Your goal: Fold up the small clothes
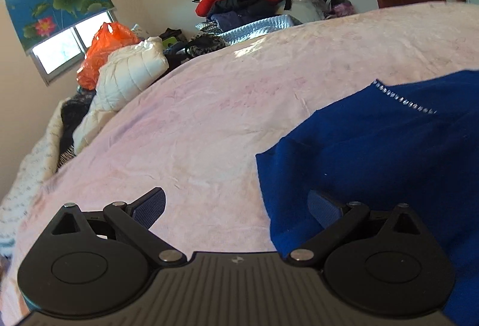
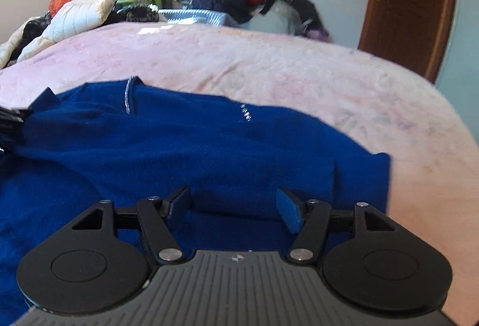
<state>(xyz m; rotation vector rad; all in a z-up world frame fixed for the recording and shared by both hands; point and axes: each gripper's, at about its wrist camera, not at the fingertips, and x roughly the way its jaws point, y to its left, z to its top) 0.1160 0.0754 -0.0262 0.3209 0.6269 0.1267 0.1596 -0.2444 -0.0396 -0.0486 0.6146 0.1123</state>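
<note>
On the pink bed (image 1: 209, 122) lies a blue sweater (image 2: 179, 146); both grippers' jaws gape, released (nothing gripped), so a shallow pinch could snag the blanket.

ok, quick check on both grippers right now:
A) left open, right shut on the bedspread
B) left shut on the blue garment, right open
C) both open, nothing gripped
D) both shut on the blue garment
C: the left gripper has its fingers spread wide at the edge of the blue garment, and the right gripper is spread over the same cloth, with nothing pinched in either.
</note>
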